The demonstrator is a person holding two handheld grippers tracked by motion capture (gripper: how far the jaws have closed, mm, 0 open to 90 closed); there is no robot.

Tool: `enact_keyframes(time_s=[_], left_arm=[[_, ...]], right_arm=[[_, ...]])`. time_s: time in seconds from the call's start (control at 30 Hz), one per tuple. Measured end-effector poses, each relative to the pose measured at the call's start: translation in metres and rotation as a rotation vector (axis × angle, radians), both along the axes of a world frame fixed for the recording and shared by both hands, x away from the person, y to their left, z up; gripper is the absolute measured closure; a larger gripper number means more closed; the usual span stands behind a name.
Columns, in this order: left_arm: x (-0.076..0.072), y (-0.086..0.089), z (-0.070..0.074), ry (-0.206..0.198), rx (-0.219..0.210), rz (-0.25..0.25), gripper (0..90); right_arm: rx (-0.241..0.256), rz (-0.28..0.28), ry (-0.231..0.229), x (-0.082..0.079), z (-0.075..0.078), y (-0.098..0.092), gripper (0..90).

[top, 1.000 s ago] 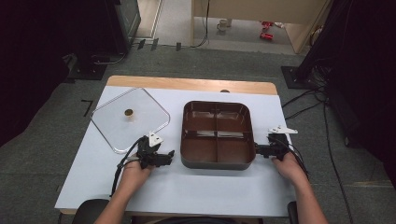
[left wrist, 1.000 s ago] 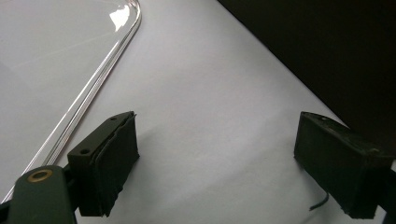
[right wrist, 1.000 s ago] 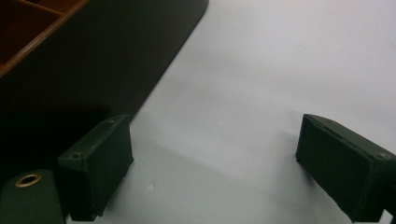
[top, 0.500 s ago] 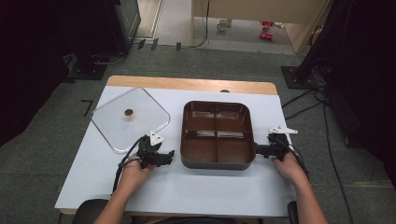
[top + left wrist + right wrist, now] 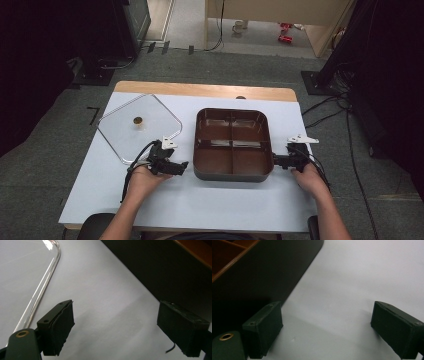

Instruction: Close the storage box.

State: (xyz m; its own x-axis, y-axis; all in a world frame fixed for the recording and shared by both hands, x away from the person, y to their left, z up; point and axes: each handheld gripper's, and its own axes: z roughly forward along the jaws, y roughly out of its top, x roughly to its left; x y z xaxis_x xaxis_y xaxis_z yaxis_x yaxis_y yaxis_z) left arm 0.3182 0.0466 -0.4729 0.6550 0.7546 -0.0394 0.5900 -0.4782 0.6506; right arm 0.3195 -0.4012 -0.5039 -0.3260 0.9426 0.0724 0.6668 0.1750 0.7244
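Left claw [image 5: 181, 166] and right claw [image 5: 278, 161] rest on the white tabletop [image 5: 210, 200], jaws apart and empty. The dark brown four-compartment plastic tray [image 5: 233, 144] sits between them, probably flanked for a two-sided lift. The clear square glass lid [image 5: 139, 127] lies beyond the left claw.

A pale blue-grey rectangular table [image 5: 210, 210] with a light wooden far edge stands on grey carpet [image 5: 45, 170]. Dark black equipment [image 5: 75, 35] flanks both sides; black cables [image 5: 325, 107] trail across the floor.
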Motion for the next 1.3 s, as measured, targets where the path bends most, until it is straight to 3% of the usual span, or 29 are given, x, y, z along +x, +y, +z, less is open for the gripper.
enact_keyframes(time_s=[0.17, 0.57, 0.77, 1.3], left_arm=[[0.003, 0.005, 0.012, -0.015, -0.037, -0.012, 16.0], [0.015, 0.017, 0.023, -0.028, -0.035, -0.002, 16.2], [0.023, 0.023, 0.028, -0.026, -0.045, 0.006, 20.4], [0.052, 0.036, 0.033, -0.022, -0.029, 0.032, 22.4]], right_arm=[[0.0, 0.0, 0.0, 0.0, 0.0, 0.0, 9.9], [-0.001, 0.001, 0.0, 0.0, 0.0, 0.0, 9.9], [-0.001, 0.001, 0.001, 0.0, 0.0, 0.0, 9.9], [-0.003, 0.001, 0.001, 0.0, 0.0, 0.0, 9.9]])
